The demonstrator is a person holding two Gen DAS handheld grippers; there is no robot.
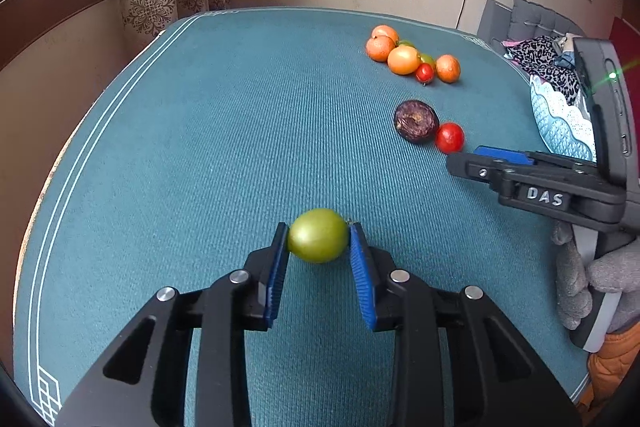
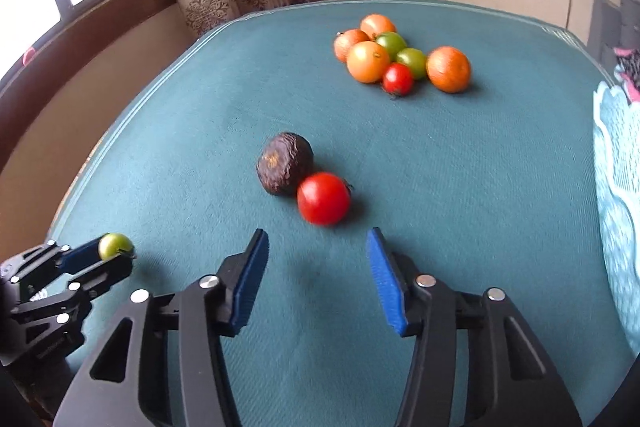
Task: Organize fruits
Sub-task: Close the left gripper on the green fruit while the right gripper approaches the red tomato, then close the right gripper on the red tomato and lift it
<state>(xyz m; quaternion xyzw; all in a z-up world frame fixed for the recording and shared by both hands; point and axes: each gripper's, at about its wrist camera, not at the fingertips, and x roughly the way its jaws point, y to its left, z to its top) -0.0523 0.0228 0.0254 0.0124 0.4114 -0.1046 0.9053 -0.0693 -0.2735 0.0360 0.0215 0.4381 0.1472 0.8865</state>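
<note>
My left gripper [image 1: 319, 233] is shut on a green fruit [image 1: 318, 235], held over the teal tablecloth [image 1: 200, 147]; it also shows in the right wrist view [image 2: 115, 246]. My right gripper [image 2: 318, 239] is open and empty, just short of a red tomato [image 2: 324, 198] that touches a dark wrinkled fruit [image 2: 284, 163]. The same pair shows in the left wrist view, tomato [image 1: 449, 137] and dark fruit [image 1: 415, 121]. A cluster of orange, green and red fruits [image 2: 400, 55] lies farther back, also seen in the left wrist view [image 1: 412, 55].
A light blue scalloped bowl [image 1: 560, 119] stands at the table's right edge, also in the right wrist view [image 2: 616, 187]. A grey sofa with clothes [image 1: 536, 39] is behind it. Curtain and window are at the far left.
</note>
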